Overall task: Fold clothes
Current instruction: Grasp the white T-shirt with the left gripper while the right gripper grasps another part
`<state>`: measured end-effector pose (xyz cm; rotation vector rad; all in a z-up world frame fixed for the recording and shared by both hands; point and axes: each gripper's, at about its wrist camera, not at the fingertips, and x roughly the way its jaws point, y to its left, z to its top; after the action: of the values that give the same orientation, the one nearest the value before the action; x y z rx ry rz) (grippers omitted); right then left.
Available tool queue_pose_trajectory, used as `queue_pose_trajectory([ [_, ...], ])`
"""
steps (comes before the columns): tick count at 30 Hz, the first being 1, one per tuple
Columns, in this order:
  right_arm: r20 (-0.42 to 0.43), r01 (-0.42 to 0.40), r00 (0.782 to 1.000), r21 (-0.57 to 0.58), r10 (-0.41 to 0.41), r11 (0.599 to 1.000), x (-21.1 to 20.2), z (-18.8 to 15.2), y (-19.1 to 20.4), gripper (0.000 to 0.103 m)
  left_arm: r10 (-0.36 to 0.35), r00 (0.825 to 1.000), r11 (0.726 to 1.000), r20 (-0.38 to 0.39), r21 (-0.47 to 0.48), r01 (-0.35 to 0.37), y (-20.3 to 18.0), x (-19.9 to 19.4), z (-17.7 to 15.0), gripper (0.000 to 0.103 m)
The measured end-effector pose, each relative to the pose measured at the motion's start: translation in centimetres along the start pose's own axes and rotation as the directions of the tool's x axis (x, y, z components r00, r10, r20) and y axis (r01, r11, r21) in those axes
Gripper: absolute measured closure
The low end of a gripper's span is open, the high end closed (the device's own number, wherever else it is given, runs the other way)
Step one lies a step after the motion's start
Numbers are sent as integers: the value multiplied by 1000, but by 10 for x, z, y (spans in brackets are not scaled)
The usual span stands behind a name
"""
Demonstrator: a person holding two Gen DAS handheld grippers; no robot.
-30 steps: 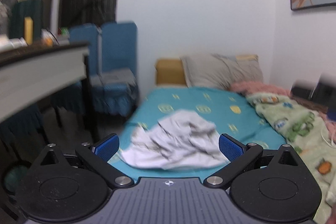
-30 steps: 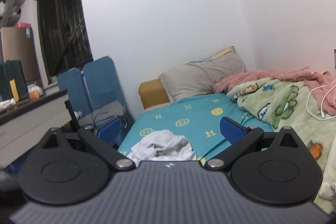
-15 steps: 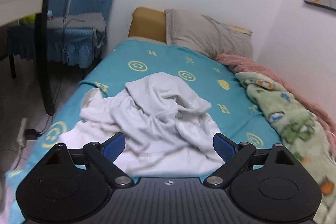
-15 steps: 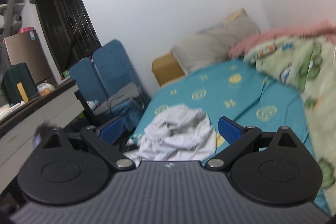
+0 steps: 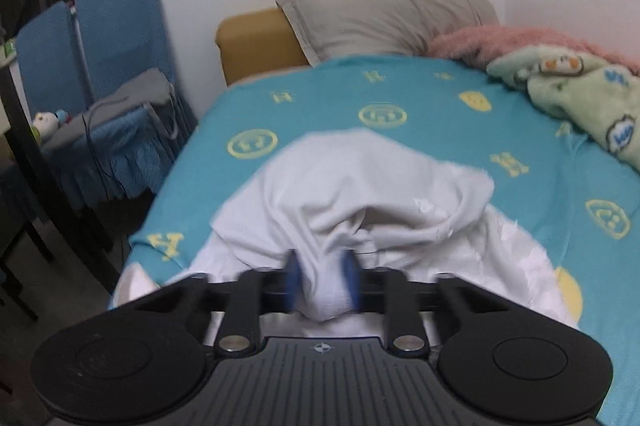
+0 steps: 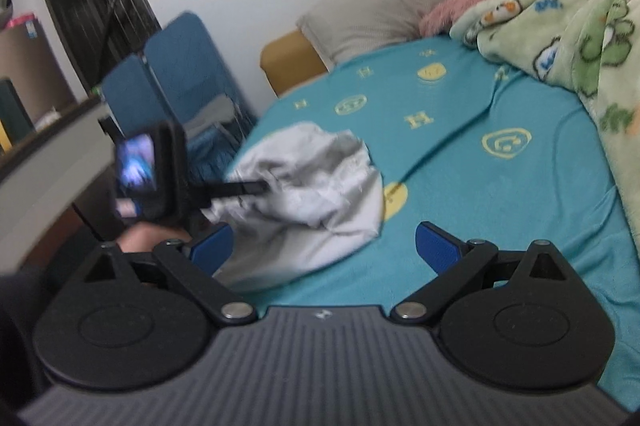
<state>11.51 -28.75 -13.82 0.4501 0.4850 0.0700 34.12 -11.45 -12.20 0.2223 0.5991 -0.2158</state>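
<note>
A crumpled white garment (image 5: 372, 194) lies on the teal bed sheet (image 5: 520, 130) near the bed's left edge. My left gripper (image 5: 322, 280) is at the garment's near edge, its jaws closing with a bunched fold of the white cloth pinched between the blue pads. In the right wrist view the same garment (image 6: 316, 182) lies ahead and to the left, with the left gripper (image 6: 260, 188) reaching into it. My right gripper (image 6: 324, 246) hovers open above the sheet, just short of the garment, nothing between its fingers.
A grey pillow (image 5: 392, 14) and a tan headboard cushion (image 5: 256, 38) lie at the bed's head. A green cartoon blanket (image 6: 580, 38) and a pink blanket (image 5: 512, 38) cover the right side. Blue chairs (image 5: 100, 38) stand left of the bed, beside a desk (image 6: 48, 146).
My left gripper dropped forward onto the garment and its jaws went from wide open to pinching the cloth. The right gripper came down and closer to the bed, still open.
</note>
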Motion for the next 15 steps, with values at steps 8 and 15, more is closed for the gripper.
queue_pose_trajectory([
  [8, 41, -17, 999, -19, 17, 1000, -2, -3, 5, 4, -60, 976, 994, 209, 100, 40, -4, -129, 6, 97],
  [15, 131, -18, 991, -93, 30, 995, -36, 1, 25, 4, -119, 943, 990, 311, 108, 90, -14, -250, -25, 98],
])
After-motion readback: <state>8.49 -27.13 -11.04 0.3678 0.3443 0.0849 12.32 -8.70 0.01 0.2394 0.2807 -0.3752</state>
